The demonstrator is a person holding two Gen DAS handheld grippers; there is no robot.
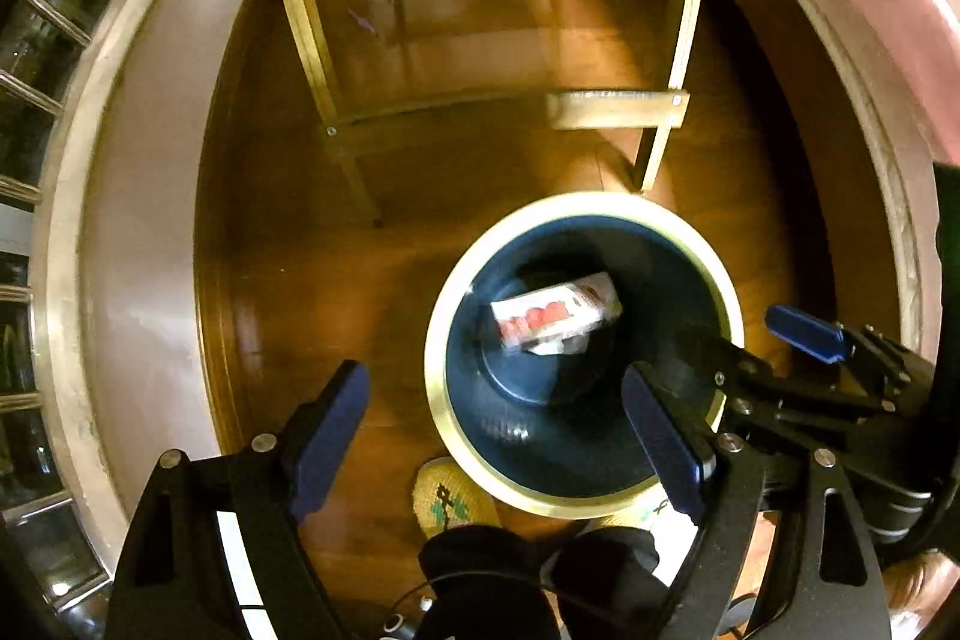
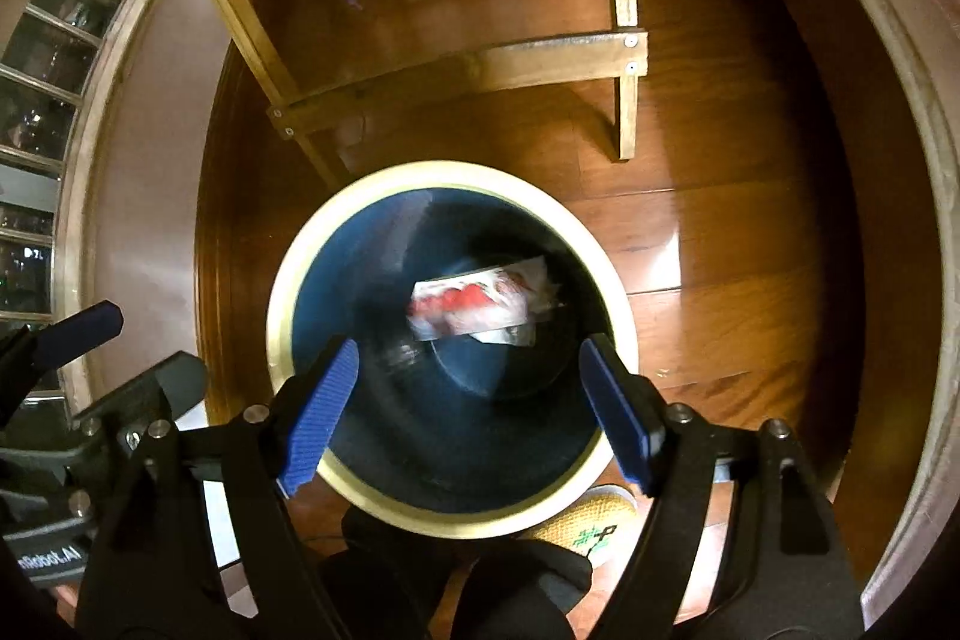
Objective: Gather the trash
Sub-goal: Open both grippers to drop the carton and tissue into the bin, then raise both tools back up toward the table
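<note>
A round trash bin with a cream rim (image 1: 433,358) (image 2: 281,322) and a dark blue inside stands on the wooden floor. A white and red carton (image 1: 555,316) (image 2: 480,304) is inside it, blurred, with nothing gripping it. My left gripper (image 1: 495,373) points down over the bin's left edge, open and empty. My right gripper (image 2: 469,347) hangs over the bin's near half, also open and empty. Each gripper shows at the edge of the other's view: the right gripper (image 1: 756,340) beside the bin's right rim, the left gripper (image 2: 132,346) to the bin's left.
A wooden frame with legs and a crossbar (image 1: 618,109) (image 2: 480,64) stands just behind the bin. A pale wall and baseboard (image 1: 150,220) run along the left. The person's patterned shoes (image 1: 450,496) (image 2: 600,520) and dark trouser legs (image 1: 480,574) are at the bin's near side.
</note>
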